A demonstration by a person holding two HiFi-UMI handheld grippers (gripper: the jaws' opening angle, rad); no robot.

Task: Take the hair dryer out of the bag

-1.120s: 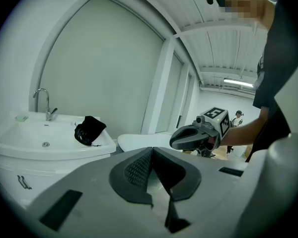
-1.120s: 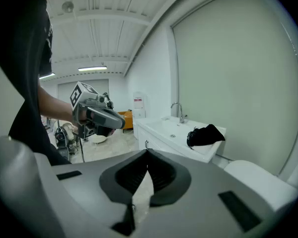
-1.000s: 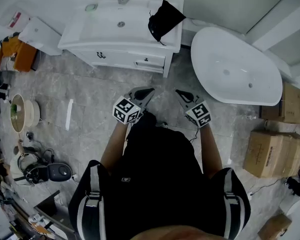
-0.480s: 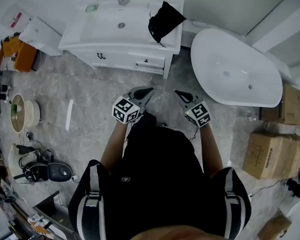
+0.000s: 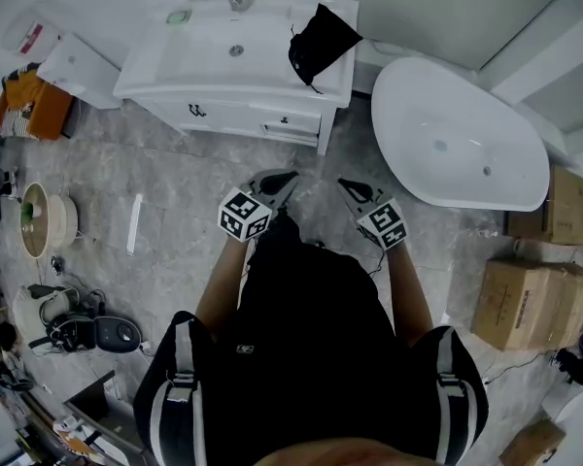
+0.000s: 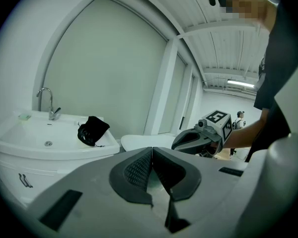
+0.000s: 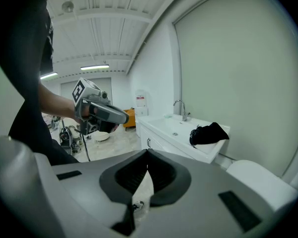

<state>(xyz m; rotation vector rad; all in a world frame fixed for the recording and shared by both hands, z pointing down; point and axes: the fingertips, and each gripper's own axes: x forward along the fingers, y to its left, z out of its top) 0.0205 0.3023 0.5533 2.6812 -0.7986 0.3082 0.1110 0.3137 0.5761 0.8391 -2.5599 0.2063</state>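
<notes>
Well ahead, black bag (image 5: 321, 39) on sink counter (image 5: 204, 61), left gripper (image 5: 288, 177) and right gripper (image 5: 347, 184) clenched, empty

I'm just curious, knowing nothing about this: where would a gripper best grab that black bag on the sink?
Probably the bag's gathered, corded end, coming from the front: that end bulges toward the counter's front edge, while the far corner lies flat and limp.
</notes>
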